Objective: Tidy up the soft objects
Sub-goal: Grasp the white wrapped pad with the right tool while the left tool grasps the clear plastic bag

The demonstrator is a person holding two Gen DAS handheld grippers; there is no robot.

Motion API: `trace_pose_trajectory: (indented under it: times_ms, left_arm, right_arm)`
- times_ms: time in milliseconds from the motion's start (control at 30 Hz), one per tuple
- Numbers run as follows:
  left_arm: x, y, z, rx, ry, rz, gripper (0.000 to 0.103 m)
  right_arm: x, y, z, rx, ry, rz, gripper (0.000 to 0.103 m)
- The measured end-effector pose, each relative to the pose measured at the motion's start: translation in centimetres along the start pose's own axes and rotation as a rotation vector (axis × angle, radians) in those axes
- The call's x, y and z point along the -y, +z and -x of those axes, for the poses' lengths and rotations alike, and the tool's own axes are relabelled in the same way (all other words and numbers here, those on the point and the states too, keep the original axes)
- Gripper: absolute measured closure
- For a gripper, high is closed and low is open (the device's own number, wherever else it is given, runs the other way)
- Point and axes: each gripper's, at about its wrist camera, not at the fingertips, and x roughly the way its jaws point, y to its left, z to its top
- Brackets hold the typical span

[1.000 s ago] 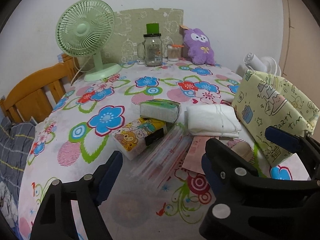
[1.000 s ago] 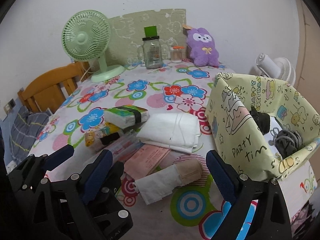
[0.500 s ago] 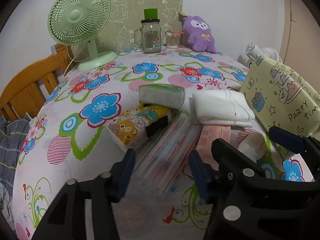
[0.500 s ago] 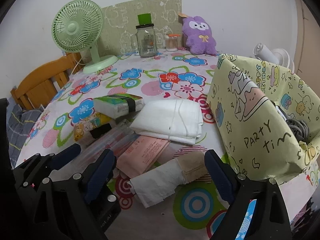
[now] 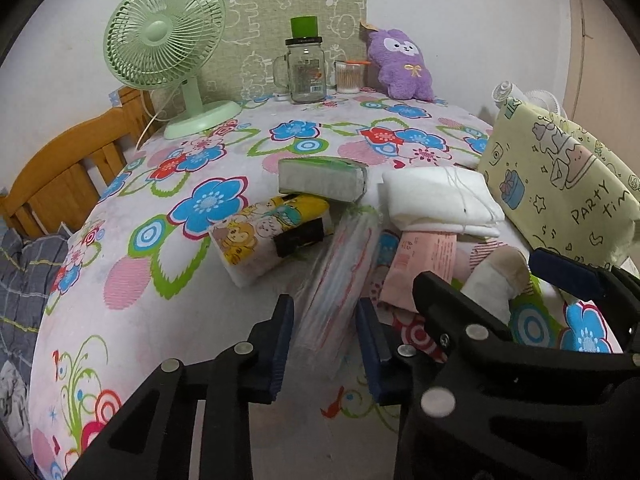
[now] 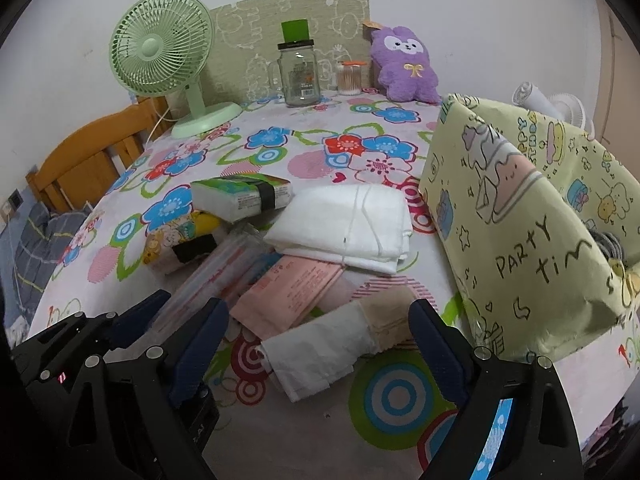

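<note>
On my desk (image 5: 200,300) lie two tissue packs, one green (image 5: 322,179) and one cartoon-printed (image 5: 272,236), one clear plastic sleeve (image 5: 344,264), one pink packet (image 5: 420,268), one folded white cloth (image 5: 440,204) and one rolled white sock (image 6: 332,348). My left gripper (image 5: 325,344) is closing its jaws around the sleeve's near end; I cannot tell if they press it. My right gripper (image 6: 316,356) has its jaws spread wide, astride the sock, holding nothing.

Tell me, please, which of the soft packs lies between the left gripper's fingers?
The clear striped pack: the left gripper is closing around its near end, while the cartoon pack, green pack and pink pack lie beyond.
</note>
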Motion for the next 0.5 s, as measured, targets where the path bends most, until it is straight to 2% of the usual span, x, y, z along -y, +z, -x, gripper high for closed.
trace_pose_trajectory:
  times_ms: [300,400,500]
  left_arm:
    - [0.7,-1.0,0.9,-0.005,0.034,0.015,0.072]
    - [0.9,-0.9,0.9,-0.009,0.045,0.01,0.072]
    - [1.1,-1.0,0.9,-0.009,0.048,0.0,0.072]
  right_arm:
    - [0.9,-0.6,-1.0,-0.06,0.012,-0.032,0.023]
    - [0.7,-0.6,-1.0,-0.066,0.011,-0.026,0.032]
    - [0.5,-0.7,-1.0,-0.073,0.008,-0.012,0.045]
